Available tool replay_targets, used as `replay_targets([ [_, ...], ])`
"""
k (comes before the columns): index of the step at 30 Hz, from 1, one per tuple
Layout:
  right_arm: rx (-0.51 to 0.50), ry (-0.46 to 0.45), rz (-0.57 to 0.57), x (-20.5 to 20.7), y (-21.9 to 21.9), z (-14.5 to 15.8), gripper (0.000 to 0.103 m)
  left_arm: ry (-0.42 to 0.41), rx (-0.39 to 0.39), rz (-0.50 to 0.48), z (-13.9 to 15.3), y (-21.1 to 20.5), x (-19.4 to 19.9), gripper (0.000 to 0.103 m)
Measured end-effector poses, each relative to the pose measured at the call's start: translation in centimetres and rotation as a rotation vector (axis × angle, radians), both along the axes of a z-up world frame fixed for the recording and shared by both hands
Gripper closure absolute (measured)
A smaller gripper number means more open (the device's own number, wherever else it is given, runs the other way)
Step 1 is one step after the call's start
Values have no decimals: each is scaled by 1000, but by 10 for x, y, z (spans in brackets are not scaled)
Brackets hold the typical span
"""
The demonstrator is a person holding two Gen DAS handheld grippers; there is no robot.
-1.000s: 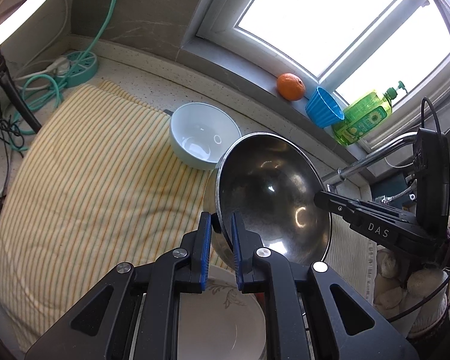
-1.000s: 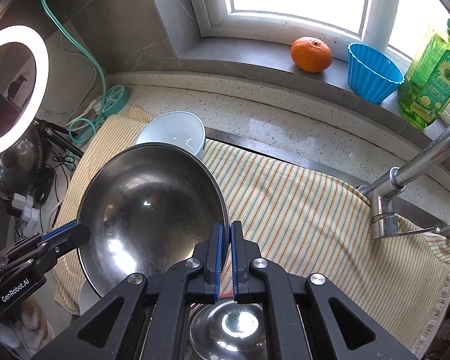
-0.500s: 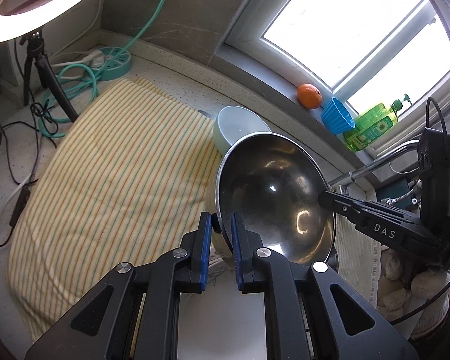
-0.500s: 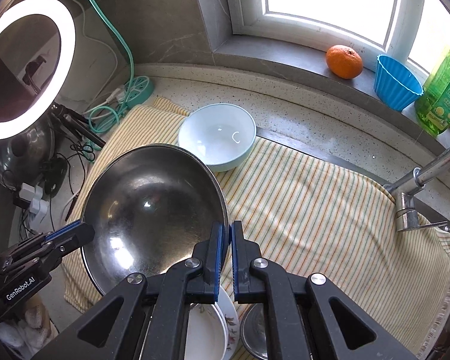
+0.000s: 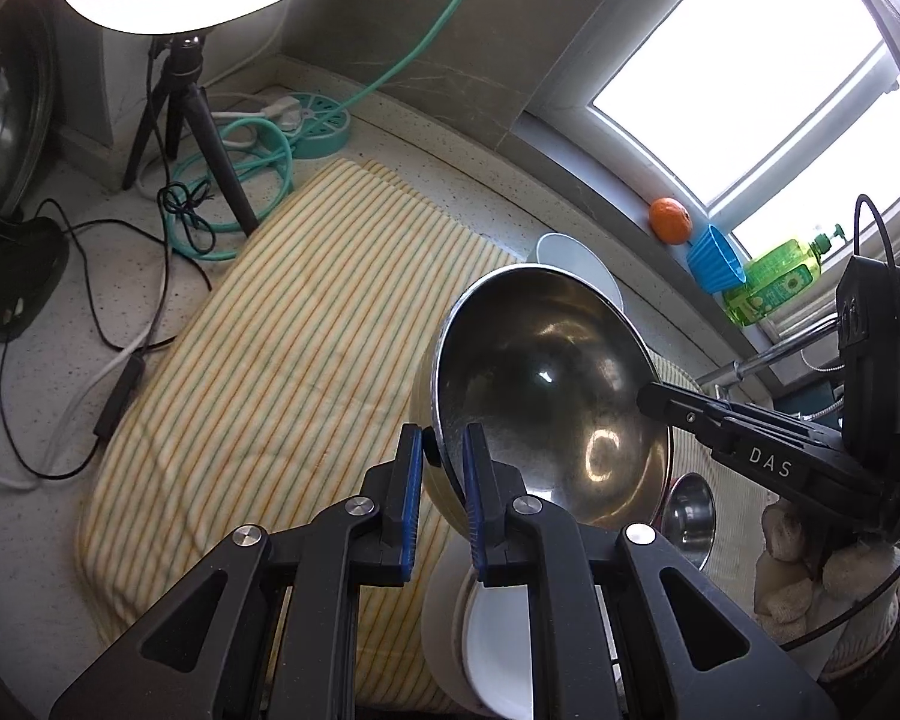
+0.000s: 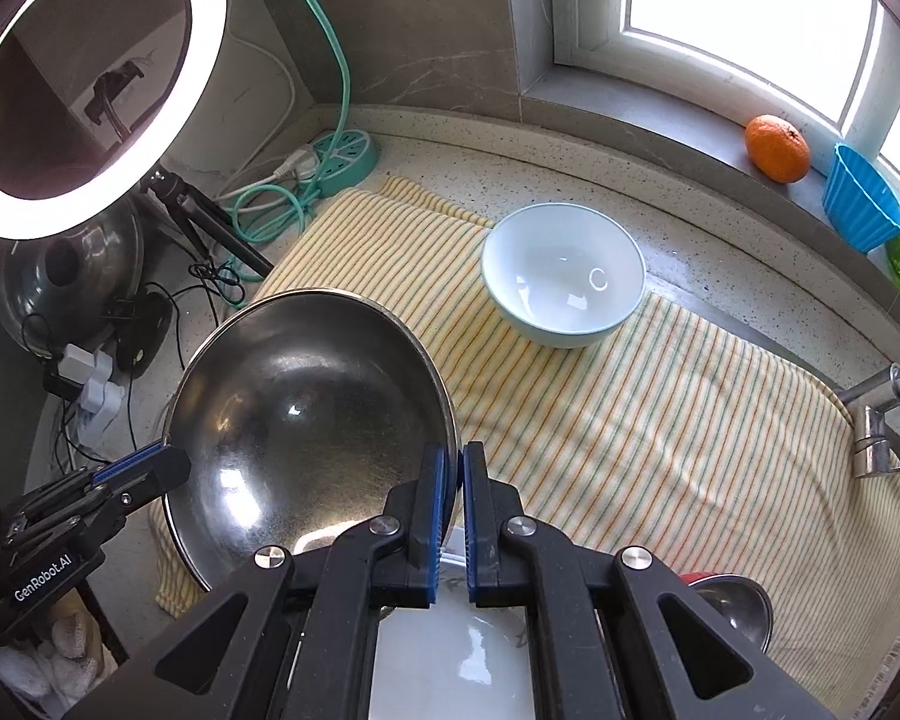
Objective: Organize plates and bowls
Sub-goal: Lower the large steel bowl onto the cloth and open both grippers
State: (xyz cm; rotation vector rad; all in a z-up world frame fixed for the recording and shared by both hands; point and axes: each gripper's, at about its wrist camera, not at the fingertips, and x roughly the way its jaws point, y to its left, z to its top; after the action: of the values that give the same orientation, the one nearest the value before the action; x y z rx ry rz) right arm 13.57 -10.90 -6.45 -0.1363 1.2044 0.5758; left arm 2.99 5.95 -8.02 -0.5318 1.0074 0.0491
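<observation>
Both tongs, angled steeply down, pinch the steel bowl's [image 5: 546, 396] opposite rims.

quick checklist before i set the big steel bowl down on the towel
1. Left gripper clamped on the steel bowl rim: ok.
2. Right gripper clamped on the opposite rim: ok.
3. Bare striped towel available for the bowl: ok.
4. Light blue bowl apart from the steel bowl: ok.
5. White plates lie right beneath the bowl; clearance: cannot tell.
6. Bowl level: not ok, it looks tilted in the left wrist view.
</observation>
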Motion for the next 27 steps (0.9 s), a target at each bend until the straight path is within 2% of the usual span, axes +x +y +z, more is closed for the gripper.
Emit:
replay_targets([
  [13,-1,24,59,-30,55,-12,97,27,-2,53,-10,48,-32,92],
  [27,2,100,68,-56,89,-44,96,86,-4,83,-34,82,-50,92],
])
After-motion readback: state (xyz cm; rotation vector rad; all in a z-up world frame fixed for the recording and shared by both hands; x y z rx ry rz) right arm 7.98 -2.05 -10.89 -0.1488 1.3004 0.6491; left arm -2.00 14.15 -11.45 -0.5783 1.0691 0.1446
